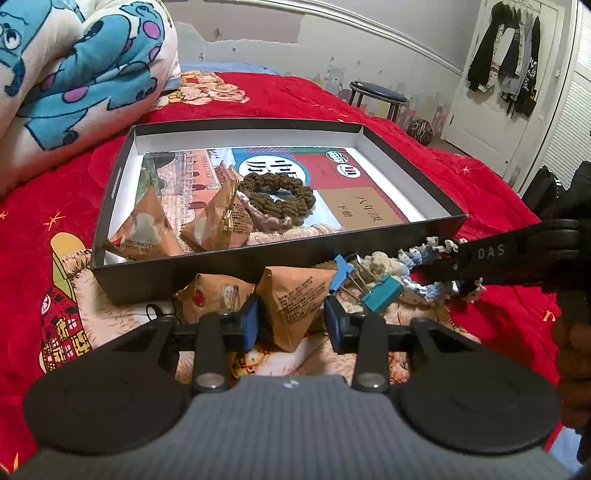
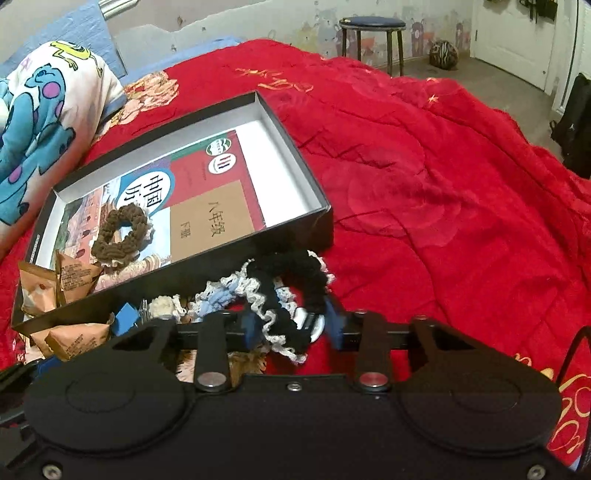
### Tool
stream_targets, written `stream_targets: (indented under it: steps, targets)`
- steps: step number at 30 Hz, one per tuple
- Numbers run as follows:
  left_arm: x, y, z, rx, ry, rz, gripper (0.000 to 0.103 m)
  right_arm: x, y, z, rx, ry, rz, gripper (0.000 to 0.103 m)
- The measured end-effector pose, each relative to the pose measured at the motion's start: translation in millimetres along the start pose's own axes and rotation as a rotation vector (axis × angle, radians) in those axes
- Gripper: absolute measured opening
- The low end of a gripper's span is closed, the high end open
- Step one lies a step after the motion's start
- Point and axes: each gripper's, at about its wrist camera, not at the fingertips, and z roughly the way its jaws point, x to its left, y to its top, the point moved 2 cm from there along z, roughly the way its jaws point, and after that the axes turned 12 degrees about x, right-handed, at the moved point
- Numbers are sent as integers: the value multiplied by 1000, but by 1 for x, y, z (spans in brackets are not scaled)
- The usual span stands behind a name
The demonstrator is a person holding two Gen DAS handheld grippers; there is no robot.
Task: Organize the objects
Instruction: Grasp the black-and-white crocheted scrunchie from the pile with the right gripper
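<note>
On the red bedspread (image 2: 424, 184): black box (image 1: 258, 264), centre frame, holding a book, snack packets, brown scrunchie (image 1: 275, 197)
Left gripper (image 1: 291, 325): lower centre, clamped on a tan snack packet (image 1: 295, 302)
Right gripper (image 2: 291, 326): lower centre, gripping a black scrunchie (image 2: 295, 273) beside the box

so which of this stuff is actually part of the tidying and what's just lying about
Part of the job:
- black box with the textbook, brown scrunchie and two snack packets inside
- snack packet in the left tool
- black scrunchie in the right tool
- binder clips, other scrunchies

Just lying about:
- cartoon blanket
- stool
- ball
- hanging clothes
</note>
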Motion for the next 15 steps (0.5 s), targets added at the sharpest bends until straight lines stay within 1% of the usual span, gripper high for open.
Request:
stream_targets:
  steps: [3, 5, 7, 9, 11, 12, 14, 15]
  targets:
    - [0, 0, 0, -1, 0, -2, 41, 5, 0, 2, -5, -5, -22, 25]
    - [0, 0, 0, 0, 0, 0, 42, 5, 1, 5, 4, -9, -29, 26]
    - [0, 0, 0, 1, 2, 0, 42, 7, 2, 7, 11, -2, -32, 33]
    - [0, 0, -1, 0, 5, 3, 43, 10, 1, 10, 11, -16, -50, 35]
    - [0, -1, 0, -1, 4, 4, 42, 13, -1, 12, 6, -43, -66, 33]
    - [0, -1, -1, -1, 3, 3, 41, 14, -1, 12, 1, -61, -78, 28]
    - [0, -1, -1, -3, 5, 1, 38, 14, -1, 11, -3, -58, -75, 24]
    - [0, -1, -2, -7, 5, -1, 37, 12, 0, 10, -8, -59, -68, 21]
